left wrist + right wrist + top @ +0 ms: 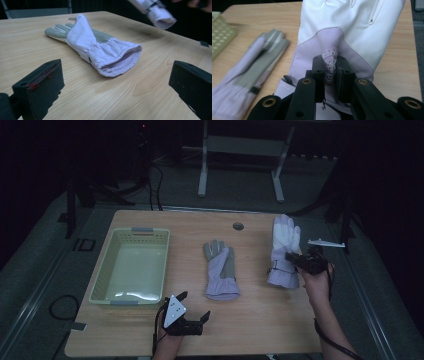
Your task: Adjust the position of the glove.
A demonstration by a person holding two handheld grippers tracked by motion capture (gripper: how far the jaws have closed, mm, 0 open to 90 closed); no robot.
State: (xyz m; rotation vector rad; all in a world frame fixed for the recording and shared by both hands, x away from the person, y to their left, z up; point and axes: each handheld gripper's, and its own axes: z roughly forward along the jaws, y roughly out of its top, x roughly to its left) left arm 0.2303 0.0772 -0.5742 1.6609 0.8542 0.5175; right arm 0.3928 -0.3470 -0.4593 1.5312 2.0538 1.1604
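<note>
- Pinched fabric sits between the jaws of the right claw [329, 72]: they are clamped on a fold of the white glove [285, 251], on its back near the wrist, where a printed snowflake badge shows in the right gripper view.
- White glove: held at the right side of the bench [250, 330]. Its long axis runs away from the person, fingers toward the far edge, cuff toward the near edge. From the left gripper view its cuff [160, 17] hangs clear of the wood, so I judge at least that end lifted.
- Key relation: the basket [102, 275] lies to the left, across the bench, well apart from the held glove. The grey glove [221, 270] lies between the two. Judgement: if the basket is the destination, the carry runs leftward over the grey glove, and the dangling cuff could brush it unless kept high.
- Grey glove: flat on the bench near the middle, same axis, fingers far, open cuff [120, 62] facing the left claw.
- Left claw [192, 312]: jaws apart and holding nothing, low at the near edge, between basket and grey glove. It is the nearer claw to the grey glove, which lies just ahead of it, cuff first.
- Basket: pale green, nothing inside, at the left side.
</note>
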